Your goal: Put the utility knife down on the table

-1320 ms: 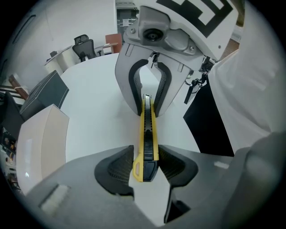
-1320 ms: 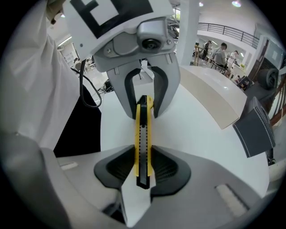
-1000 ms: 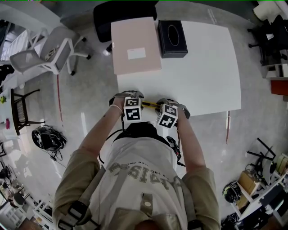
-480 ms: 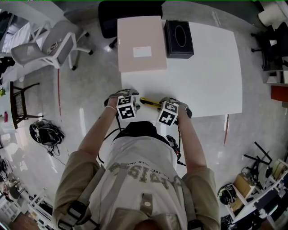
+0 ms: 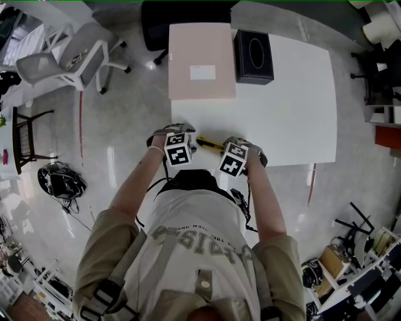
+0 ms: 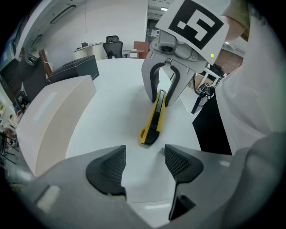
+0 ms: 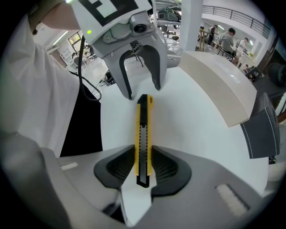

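Right gripper view shows the right gripper (image 7: 142, 169) closed on the utility knife (image 7: 142, 129). Its pads press the yellow-and-black body from both sides near one end, and the rest of the knife runs forward over the white table (image 7: 192, 120). At the knife's other end the left gripper (image 7: 143, 91) stands with its jaws wide apart and nothing between them. They have just been opening, and the pads are clear of the knife, whose end lies just short of them. In the left gripper view that free end looks to rest on the tabletop, close to the edge by the person, so the task seems more than half done: one side has let go and the knife is low or already down. What remains, as I judge it, is for the right gripper to release and draw off without dragging the knife. Nothing stands in the way, since the table around the knife is bare. Farther off, a flat pale pink box (image 5: 201, 59) and a black tissue box (image 5: 254, 56) sit side by side at the far edge, well apart from the knife. Beyond the table stand a white office chair (image 5: 69, 59) and a black chair (image 5: 182, 15).
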`<state>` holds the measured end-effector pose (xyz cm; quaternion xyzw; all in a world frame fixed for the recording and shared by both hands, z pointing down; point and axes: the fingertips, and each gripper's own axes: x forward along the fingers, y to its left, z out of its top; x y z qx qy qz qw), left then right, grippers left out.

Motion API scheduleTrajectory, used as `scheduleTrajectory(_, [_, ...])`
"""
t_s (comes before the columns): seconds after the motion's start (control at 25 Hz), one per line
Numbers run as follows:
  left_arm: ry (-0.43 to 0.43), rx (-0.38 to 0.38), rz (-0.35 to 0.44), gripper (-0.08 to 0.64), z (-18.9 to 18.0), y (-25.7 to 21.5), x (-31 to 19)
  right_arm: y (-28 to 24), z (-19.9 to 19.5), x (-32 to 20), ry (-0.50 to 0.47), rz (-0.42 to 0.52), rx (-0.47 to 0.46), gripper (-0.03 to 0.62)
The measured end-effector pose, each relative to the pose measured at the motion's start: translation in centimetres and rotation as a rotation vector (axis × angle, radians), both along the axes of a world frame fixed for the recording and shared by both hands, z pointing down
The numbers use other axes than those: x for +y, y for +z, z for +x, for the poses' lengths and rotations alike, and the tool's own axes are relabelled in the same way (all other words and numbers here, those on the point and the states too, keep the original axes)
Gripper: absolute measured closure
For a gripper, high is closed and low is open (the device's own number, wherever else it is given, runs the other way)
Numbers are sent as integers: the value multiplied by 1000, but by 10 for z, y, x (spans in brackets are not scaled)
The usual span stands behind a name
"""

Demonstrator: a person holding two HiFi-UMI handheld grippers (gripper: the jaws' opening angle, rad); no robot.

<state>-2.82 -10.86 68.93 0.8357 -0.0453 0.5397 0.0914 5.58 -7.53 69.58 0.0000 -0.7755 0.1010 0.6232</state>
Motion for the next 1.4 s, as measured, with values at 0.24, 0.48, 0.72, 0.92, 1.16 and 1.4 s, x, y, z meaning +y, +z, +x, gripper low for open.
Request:
scheduleTrajectory(0.24, [3,-2,-3,278,1,0,0,0,1,1,1,11,-10,468])
scheduleTrajectory(0.48, [2,-2,-6,278,0,1,-1,0,1,0,4,23,-21,468])
scheduleTrajectory(0.72, [-3,-5,-7,278,0,0,0,0,2,-1,10,52,-21,462])
scheduleTrajectory(0.92, [-2,-6,-4,278,0,1,0,-1,2,0,43,50,-40,459])
scheduleTrajectory(1.16, [-29,10,-3,279,-1,-2,-3,-18,1,-6,155,37,-124,456])
scheduleTrajectory(1.4, [-66,28,-10,278,0,-1,-1,-53,7,-28,405,87,-293,456])
